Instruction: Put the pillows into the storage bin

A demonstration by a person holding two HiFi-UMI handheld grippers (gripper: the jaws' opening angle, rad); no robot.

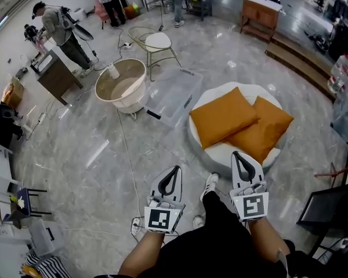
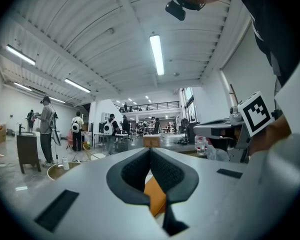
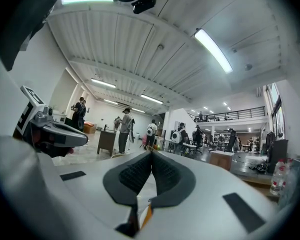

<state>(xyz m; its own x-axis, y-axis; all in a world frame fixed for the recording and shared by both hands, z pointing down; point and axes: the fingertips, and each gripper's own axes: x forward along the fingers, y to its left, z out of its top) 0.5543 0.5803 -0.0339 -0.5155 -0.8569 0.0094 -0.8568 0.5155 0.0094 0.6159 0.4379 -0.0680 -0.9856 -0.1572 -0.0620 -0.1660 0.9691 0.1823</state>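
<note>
Two grippers nearest, held out level above dark trousers and a white shoe (image 1: 209, 184): left gripper (image 1: 174, 171) and right gripper (image 1: 238, 156), each with jaws pressed fully together, gripping nothing. On each gripper's rear cube, a black-and-white square marker, pattern rather than letters: left cube (image 1: 162, 218), right cube (image 1: 252, 206).

Just past the right gripper's tip, a round white seat cushion (image 1: 217, 155) on the grey marble floor (image 1: 104, 155). Flat on that seat, two orange pillows, touching. Left pillow (image 1: 223, 117) on top, overlapping the edge of the right pillow (image 1: 269, 129). Nearly square, its slightly longer side running from lower left up to the right in the head view, one corner toward the grippers. Right pillow turned diamond-wise, one corner to the right, another down at the seat's near rim. A sliver of orange seen through the slit under the left gripper's shut jaws.

Beside the seat on its left, a clear storage bin (image 1: 173, 94), long side running away and leaning right, both pillows outside it. Against the bin's left, a round beige tub (image 1: 107, 77).

Farther off, a wire-frame chair (image 1: 158, 41), a dark cabinet (image 1: 55, 77), a wooden desk (image 1: 260, 13) and people (image 1: 58, 28).
</note>
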